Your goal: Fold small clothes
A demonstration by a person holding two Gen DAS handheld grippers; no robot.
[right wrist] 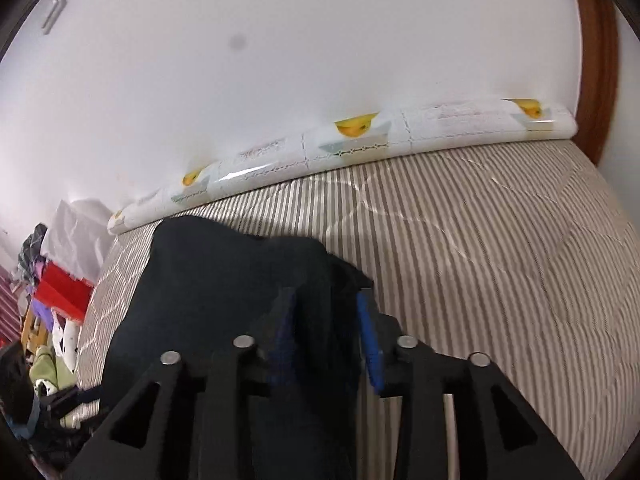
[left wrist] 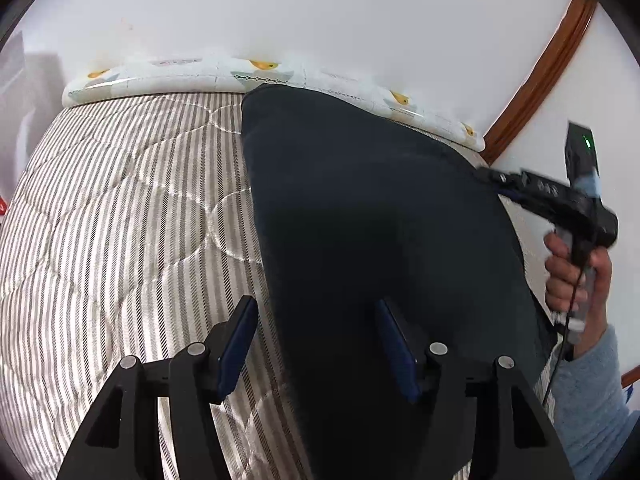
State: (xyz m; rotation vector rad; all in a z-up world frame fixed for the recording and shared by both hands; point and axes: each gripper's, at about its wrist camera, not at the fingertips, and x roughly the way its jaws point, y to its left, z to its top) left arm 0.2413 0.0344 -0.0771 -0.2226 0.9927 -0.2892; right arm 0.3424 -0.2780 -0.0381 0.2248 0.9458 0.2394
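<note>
**Operator:** Nearest to me, in the left wrist view, my left claw (left wrist: 316,344) stands spread. One blue pad (left wrist: 240,344) sits over the grey-and-white striped quilted bed cover (left wrist: 120,220), the other over the dark navy soft cloth garment (left wrist: 360,220), and the garment's near edge runs between them. Nothing is pinched there.

**Spotter:** And the right one?

**Operator:** In the right wrist view my right claw (right wrist: 326,340) has a raised fold of the same dark garment (right wrist: 208,280) between its pads, but the jaws are part open. I see a gap beside the right blue pad (right wrist: 370,344), so I judge the hold as loose at best.

**Spotter:** So what worries you?

**Operator:** If I pull the fold across now, the cloth may slide out and drop in a heap. With the left claw gripping nothing, the rest of the garment could also drag along the bed cover instead of folding.

**Spotter:** Anything further out?

**Operator:** The garment reaches almost to the white padded roll printed with yellow fruit (left wrist: 256,76) along the white wall (left wrist: 320,8). A long sweep could push the far end against it and bunch it. Dark cloth on dark claw also hides the edges from me.
</note>
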